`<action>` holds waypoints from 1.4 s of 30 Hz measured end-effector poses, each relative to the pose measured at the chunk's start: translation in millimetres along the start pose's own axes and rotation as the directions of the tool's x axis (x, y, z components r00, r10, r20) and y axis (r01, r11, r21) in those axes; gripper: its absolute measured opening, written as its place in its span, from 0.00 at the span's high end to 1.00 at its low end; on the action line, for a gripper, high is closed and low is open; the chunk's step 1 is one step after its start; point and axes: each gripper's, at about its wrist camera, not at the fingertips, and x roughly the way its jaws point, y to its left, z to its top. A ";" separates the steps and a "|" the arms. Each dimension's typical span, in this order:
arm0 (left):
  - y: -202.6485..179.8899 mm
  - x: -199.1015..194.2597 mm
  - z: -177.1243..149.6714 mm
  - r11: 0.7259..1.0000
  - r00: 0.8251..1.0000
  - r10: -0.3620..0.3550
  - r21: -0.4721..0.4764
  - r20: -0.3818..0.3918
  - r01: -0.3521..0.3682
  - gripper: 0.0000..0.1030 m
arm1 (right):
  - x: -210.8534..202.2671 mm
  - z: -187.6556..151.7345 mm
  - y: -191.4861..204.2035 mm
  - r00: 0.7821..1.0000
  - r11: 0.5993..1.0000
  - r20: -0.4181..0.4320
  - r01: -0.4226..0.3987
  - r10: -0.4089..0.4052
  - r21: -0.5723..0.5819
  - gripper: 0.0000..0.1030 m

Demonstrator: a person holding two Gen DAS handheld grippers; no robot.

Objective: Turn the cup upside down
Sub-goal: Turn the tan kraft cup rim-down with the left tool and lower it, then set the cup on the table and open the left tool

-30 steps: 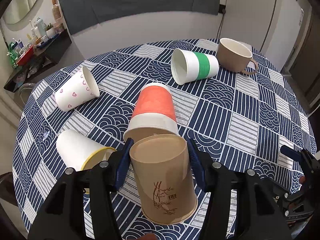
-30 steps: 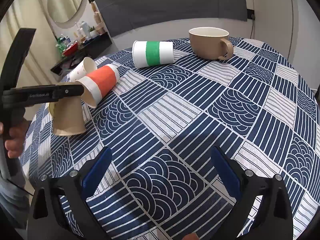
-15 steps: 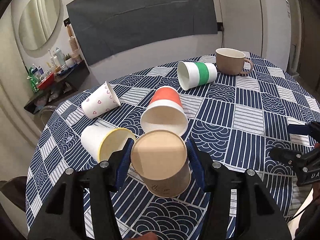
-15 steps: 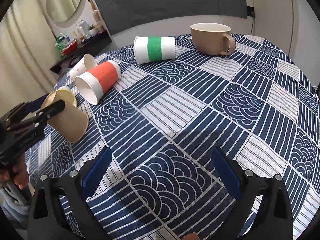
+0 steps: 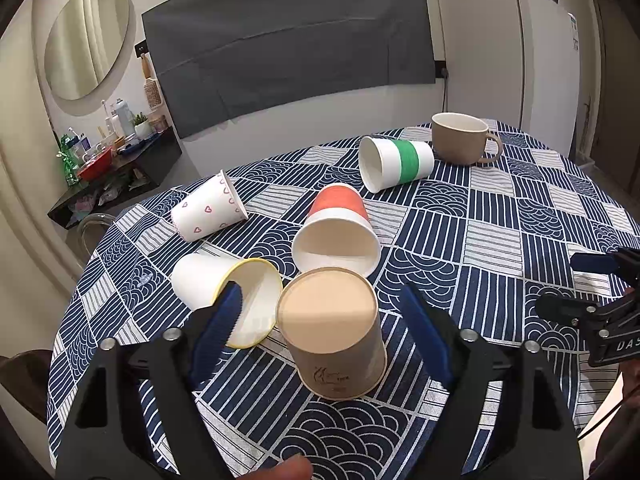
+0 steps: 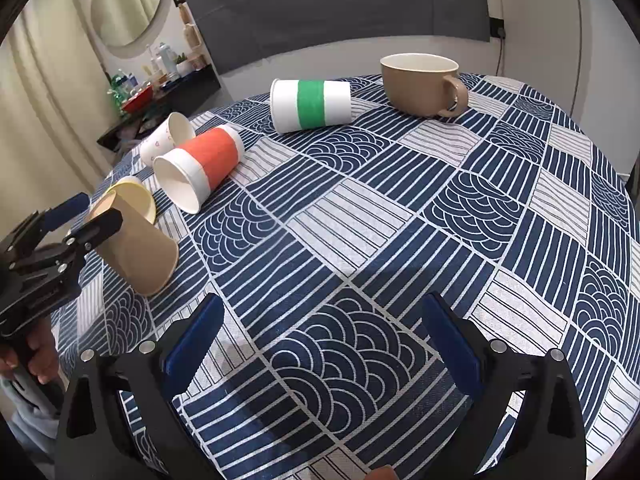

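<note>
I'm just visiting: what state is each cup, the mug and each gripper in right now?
Brown paper cup: upside down, mouth on the tablecloth.
Orange-and-white paper cup: on its side.
Yellow-rimmed white paper cup: on its side.
Pink-heart white paper cup: on its side.
Green-banded white paper cup: on its side.
Beige ceramic mug: upright.
Left gripper: open, either side of that brown cup, not touching.
Right gripper: open, empty.

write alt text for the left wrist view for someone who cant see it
The open left tongs flank a brown paper cup standing upside down on a blue patterned tablecloth. Beyond it, four paper cups lie on their sides, and a mug stands upright at the far edge.
</note>
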 end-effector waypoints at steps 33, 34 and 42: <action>47.0 -30.0 -90.1 0.992 0.997 0.056 -0.116 0.048 -0.050 0.06 | 8.3 -39.9 72.1 0.995 0.993 0.101 0.017 -0.005 -0.113 0.08; 48.4 -29.4 -92.6 0.991 0.997 0.055 -0.121 0.048 -0.048 0.06 | 8.6 -40.8 72.8 0.994 0.994 0.110 0.017 -0.004 -0.113 0.08; 61.0 -22.8 -105.6 0.981 0.998 0.016 -0.192 0.068 -0.003 0.06 | 1.7 -47.3 78.6 0.970 0.990 0.242 0.068 -0.037 -0.124 0.08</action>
